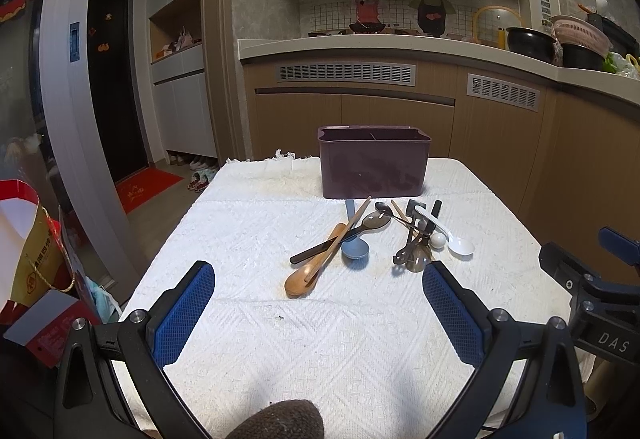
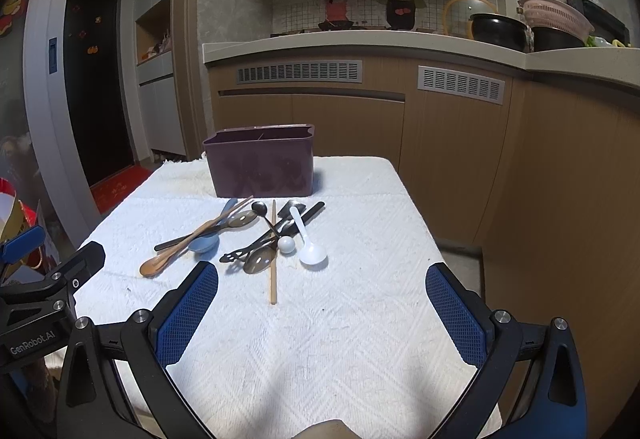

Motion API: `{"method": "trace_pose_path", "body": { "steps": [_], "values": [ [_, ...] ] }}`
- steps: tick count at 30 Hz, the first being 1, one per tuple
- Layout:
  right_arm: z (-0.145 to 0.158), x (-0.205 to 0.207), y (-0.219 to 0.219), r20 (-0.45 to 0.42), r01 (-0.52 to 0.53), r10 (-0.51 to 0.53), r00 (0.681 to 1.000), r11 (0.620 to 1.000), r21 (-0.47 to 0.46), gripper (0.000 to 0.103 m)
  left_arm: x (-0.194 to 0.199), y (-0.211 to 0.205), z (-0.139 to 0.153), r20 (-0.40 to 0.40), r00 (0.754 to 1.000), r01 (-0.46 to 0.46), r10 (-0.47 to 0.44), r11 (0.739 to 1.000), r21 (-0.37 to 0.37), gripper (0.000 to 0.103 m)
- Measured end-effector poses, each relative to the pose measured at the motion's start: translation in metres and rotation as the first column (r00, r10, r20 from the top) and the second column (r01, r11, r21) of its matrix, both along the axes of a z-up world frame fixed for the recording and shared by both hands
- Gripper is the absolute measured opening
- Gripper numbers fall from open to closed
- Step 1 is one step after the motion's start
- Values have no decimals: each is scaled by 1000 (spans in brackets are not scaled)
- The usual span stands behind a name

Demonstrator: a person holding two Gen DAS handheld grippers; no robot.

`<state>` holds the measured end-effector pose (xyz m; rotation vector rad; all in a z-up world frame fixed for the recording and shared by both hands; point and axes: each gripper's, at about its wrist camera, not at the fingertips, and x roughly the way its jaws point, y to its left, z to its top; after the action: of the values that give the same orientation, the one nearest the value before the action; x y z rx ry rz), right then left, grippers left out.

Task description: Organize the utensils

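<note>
Nearest the cameras, the left hand-held gripper point(image 1: 318, 313) and the right hand-held gripper point(image 2: 322, 313) both hover released above the towel-covered tabletop point(image 2: 340, 339), jaws spread wide and grasping nothing. Neither has reached the utensils, so the task appears to be at its opening step: choosing a first piece.

Further out lies the scattered pile. On the left a wooden spoon point(image 1: 310, 275) crosses a blue spoon point(image 1: 355, 247) and a dark-handled utensil point(image 1: 320, 249). On the right a single chopstick point(image 2: 273, 255) runs toward the camera, beside a white plastic spoon point(image 2: 310, 249) and a tangle of metal spoons point(image 2: 256, 259).

Beyond them stands the purple caddy point(image 1: 374, 167), apparently empty, with a divider inside.

The next move likely calls for lowering one gripper onto an outlying, untangled piece, such as the chopstick or wooden spoon.
</note>
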<state>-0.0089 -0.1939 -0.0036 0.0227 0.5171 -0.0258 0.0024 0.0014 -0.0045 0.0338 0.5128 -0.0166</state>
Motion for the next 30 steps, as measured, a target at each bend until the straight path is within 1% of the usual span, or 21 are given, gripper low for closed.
{"method": "trace_pose_path", "body": {
  "steps": [30],
  "values": [
    [-2, 1, 0, -6, 1, -1, 1000, 1000, 5, 103, 0, 1, 1, 3, 1000, -1, 1, 1000, 0, 103]
  ]
}}
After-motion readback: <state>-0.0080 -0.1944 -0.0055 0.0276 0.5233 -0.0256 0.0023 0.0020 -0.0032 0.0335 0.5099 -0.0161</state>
